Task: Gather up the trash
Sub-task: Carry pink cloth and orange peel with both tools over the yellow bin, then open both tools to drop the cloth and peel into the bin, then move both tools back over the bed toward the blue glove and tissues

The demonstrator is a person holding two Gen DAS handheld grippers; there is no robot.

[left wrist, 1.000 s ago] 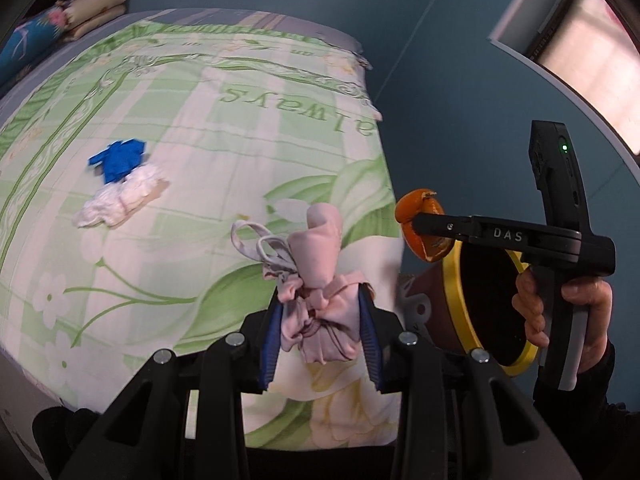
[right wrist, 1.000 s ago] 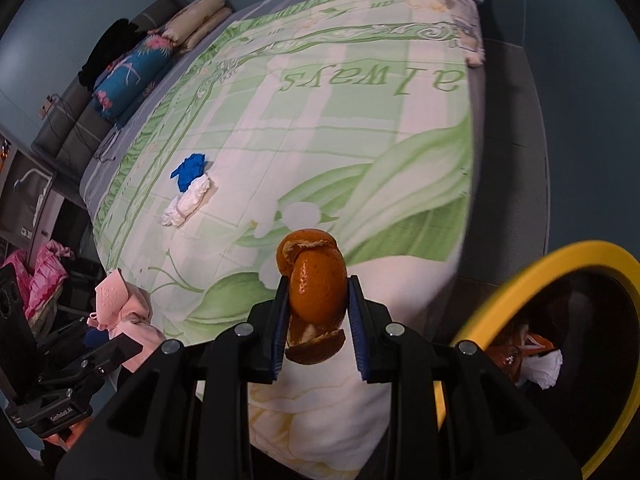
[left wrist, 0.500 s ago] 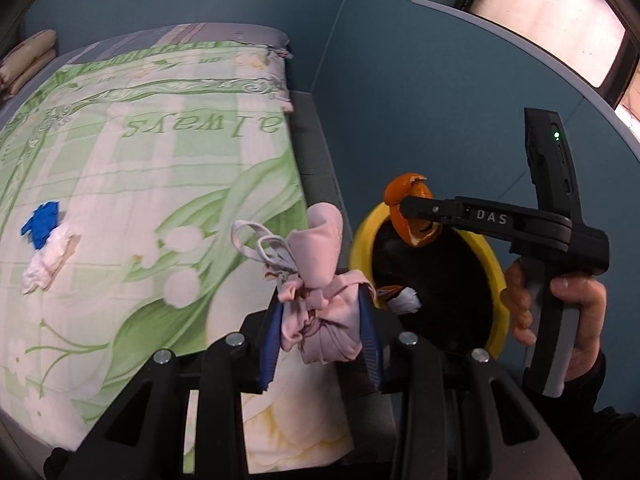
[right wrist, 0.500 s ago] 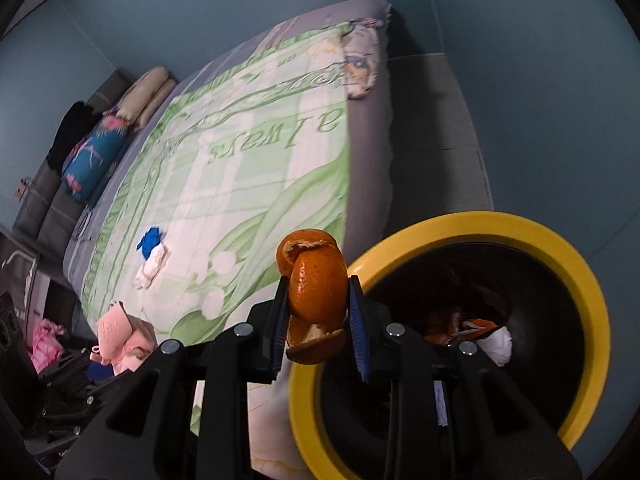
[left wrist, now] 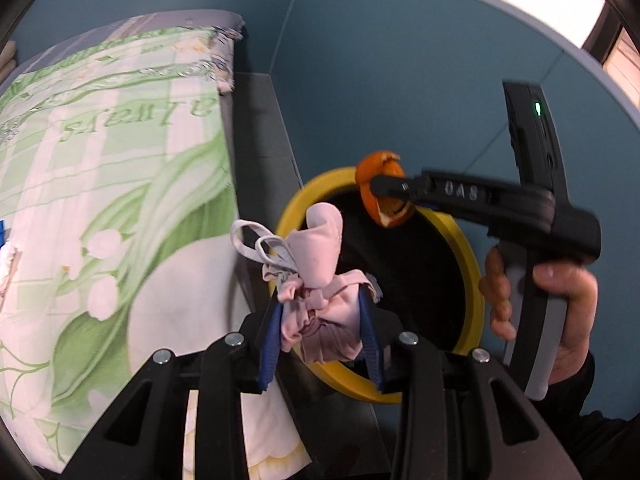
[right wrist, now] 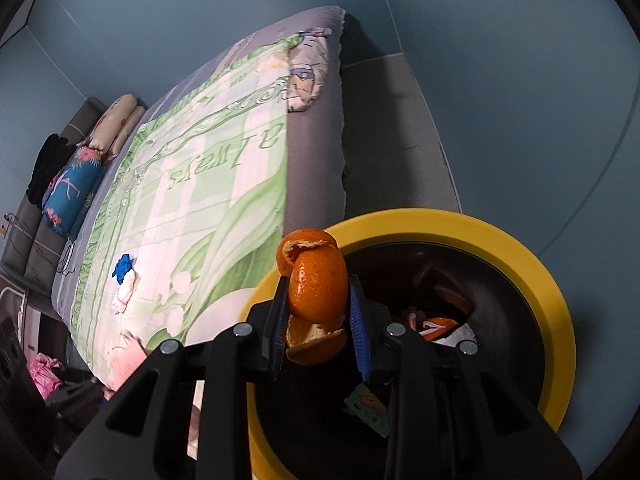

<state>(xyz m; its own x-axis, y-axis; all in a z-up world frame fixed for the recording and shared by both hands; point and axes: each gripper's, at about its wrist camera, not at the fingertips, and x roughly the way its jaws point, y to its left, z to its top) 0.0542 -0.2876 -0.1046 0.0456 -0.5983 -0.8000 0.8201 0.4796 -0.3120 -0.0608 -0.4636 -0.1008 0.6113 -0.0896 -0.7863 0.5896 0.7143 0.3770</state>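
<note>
curled orange peel [right wrist: 318, 292] pinched by right gripper [right wrist: 319, 320] at yellow-rimmed bin's [right wrist: 532, 264] 9 o'clock edge; left gripper [left wrist: 320, 332] clamps crumpled pink mask [left wrist: 320, 280]; green floral bed [right wrist: 208, 200], teal walls [right wrist: 500, 80].

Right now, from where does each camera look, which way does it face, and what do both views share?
Left wrist: sits behind the left gripper, which holds a pink mask; faces the bin and bed; shows the right gripper and right hand.
Right wrist: sits behind the right gripper, which holds an orange peel; looks down into the bin beside the bed.
Shared: bin, bed, peel.
</note>
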